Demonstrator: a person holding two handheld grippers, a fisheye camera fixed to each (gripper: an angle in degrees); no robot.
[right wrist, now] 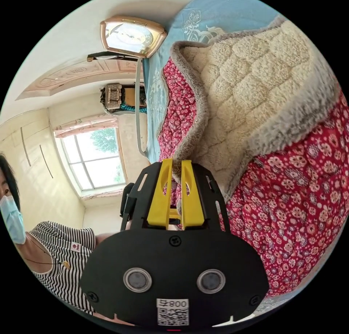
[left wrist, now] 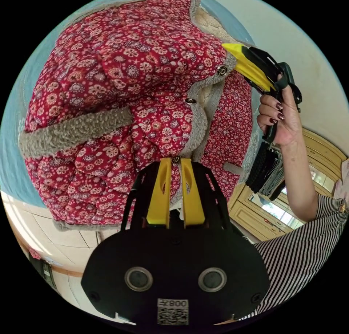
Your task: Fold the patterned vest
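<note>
The patterned vest [left wrist: 120, 94] is red with small flowers, grey fleece trim and a cream quilted lining [right wrist: 251, 90]. It hangs lifted above a light blue bed cover [left wrist: 14, 159]. In the left gripper view my left gripper [left wrist: 176, 162] is shut on the vest's front edge beside a button. The right gripper [left wrist: 229, 51], held in a hand, pinches the vest's edge further up, near another button. In the right gripper view my right gripper [right wrist: 176, 164] is shut on the grey trim of the vest [right wrist: 291, 207], with the lining turned outward.
A person in a striped top [left wrist: 301, 247] stands close by, also in the right gripper view [right wrist: 61, 261]. Wooden cabinets [left wrist: 261, 210], a tiled floor [left wrist: 58, 232], a window [right wrist: 92, 159] and the bed's headboard [right wrist: 132, 36] surround the bed.
</note>
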